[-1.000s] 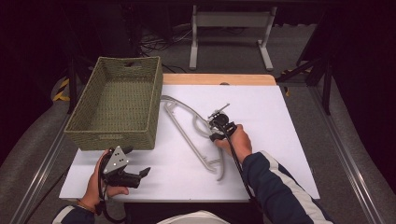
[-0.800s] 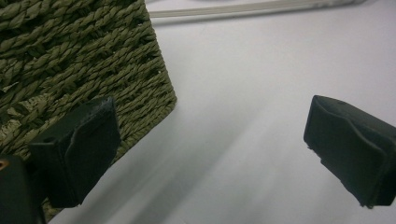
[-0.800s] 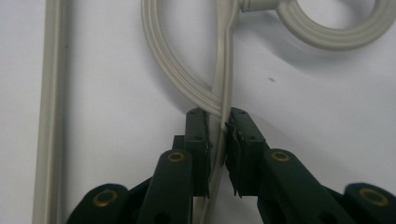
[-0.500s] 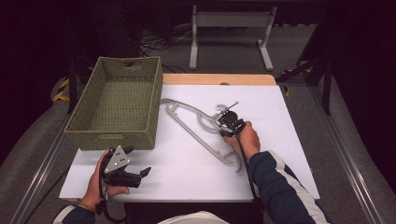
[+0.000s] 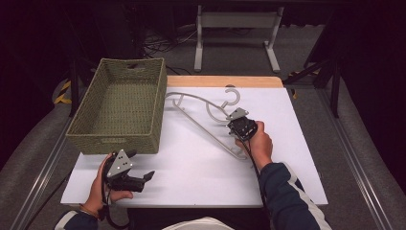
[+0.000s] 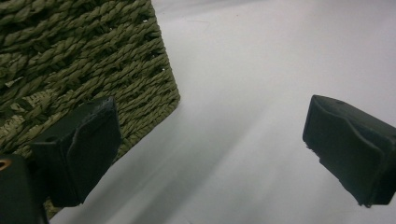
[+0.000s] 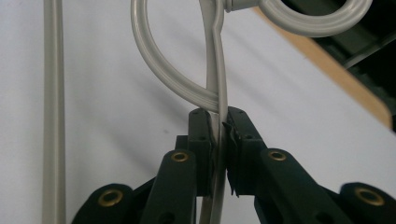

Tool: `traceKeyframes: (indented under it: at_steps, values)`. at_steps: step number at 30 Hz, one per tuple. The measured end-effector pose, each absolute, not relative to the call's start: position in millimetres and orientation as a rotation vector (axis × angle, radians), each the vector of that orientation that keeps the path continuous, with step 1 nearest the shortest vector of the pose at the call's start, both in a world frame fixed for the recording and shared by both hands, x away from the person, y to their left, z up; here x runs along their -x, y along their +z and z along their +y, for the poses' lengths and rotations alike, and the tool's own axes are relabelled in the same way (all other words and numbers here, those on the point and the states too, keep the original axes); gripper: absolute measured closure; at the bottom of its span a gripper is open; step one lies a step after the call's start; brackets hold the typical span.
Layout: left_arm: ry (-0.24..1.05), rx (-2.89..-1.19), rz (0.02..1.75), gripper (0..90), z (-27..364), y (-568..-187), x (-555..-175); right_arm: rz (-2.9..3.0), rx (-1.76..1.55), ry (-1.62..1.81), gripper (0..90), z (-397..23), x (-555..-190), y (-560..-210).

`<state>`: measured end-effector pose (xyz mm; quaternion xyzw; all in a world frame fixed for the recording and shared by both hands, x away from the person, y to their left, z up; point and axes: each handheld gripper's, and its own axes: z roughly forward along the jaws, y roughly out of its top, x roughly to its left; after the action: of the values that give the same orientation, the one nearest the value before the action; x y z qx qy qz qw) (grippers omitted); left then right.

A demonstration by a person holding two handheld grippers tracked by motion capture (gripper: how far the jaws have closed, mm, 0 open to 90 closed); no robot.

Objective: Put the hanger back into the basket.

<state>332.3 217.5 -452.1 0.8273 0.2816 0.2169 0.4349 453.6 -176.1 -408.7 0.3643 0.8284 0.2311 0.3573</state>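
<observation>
the woven basket [image 5: 119,108] stood with nothing in it at the left of the white table [image 5: 297,158], beside a grey floor. the hanger [image 5: 201,117] lay just right of it, pinched by the right gripper [image 7: 218,140]. the left gripper [image 6: 210,149] rested spread near the basket's corner.

A: Where is there open room on the table [image 5: 297,158]?

B: The white top is bare along the front edge and down the right side; a hand passes freely there.

A: And what blocks the way?

B: The woven basket [image 5: 119,110] fills the left rear part. The hanger [image 5: 203,117] lies just beside it, slanting across the middle, leaving a narrow strip between them.
</observation>
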Motion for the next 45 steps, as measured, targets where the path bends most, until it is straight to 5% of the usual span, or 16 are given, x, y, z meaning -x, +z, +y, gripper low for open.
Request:
traceKeyframes:
  at_steps: [23,45]
  values:
    - [0.632,-2.005,0.639,8.3,213.0,-439.7,-326.9,1.963,-0.888,0.982,82.1,-208.8,-418.6,-353.9]
    - [0.681,-1.926,0.630,9.6,220.0,-416.8,-317.8,2.120,-0.594,0.932,82.1,-239.9,-365.3,-351.9]
